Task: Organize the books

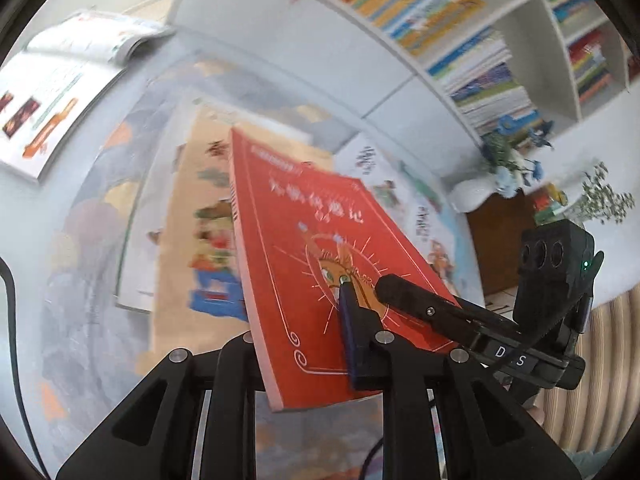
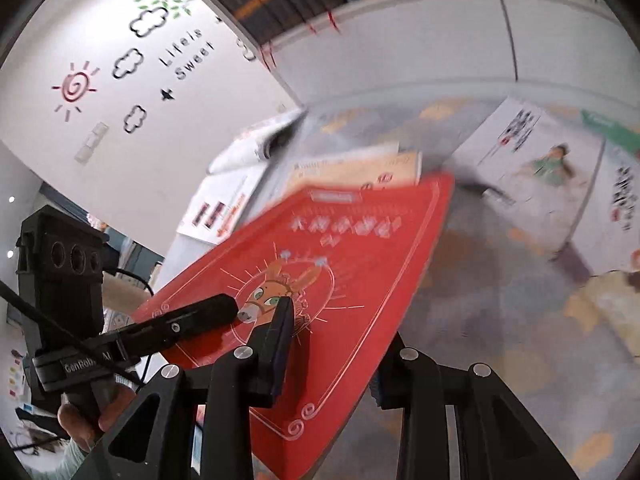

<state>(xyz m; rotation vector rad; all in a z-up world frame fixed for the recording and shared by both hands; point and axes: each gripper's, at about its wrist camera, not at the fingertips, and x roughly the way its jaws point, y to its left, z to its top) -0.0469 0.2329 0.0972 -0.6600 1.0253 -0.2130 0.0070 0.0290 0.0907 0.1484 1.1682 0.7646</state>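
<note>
- Now lifted clear of the mat: red book (image 1: 320, 248), tilted, cover up, donkey picture showing, both tongs on its near edge.
- Left gripper (image 1: 304, 332) pinching that edge, one finger on the cover, the other underneath at 7 o'clock.
- Right gripper (image 2: 332, 344) pinching likewise, upper finger on the donkey picture, lower one hidden beneath.
- Looks like a thin, floppy paperback with a glossy cover: probably light but liable to sag and slip; best gripped close to the spine (image 1: 240, 240).
- Below, loose picture books (image 1: 192, 216) scattered over a patterned mat (image 1: 80, 240).
- At 10 o'clock, an open book (image 1: 60, 80).
- At 1 o'clock, a white bookshelf (image 1: 532, 32), packed tight.
</note>
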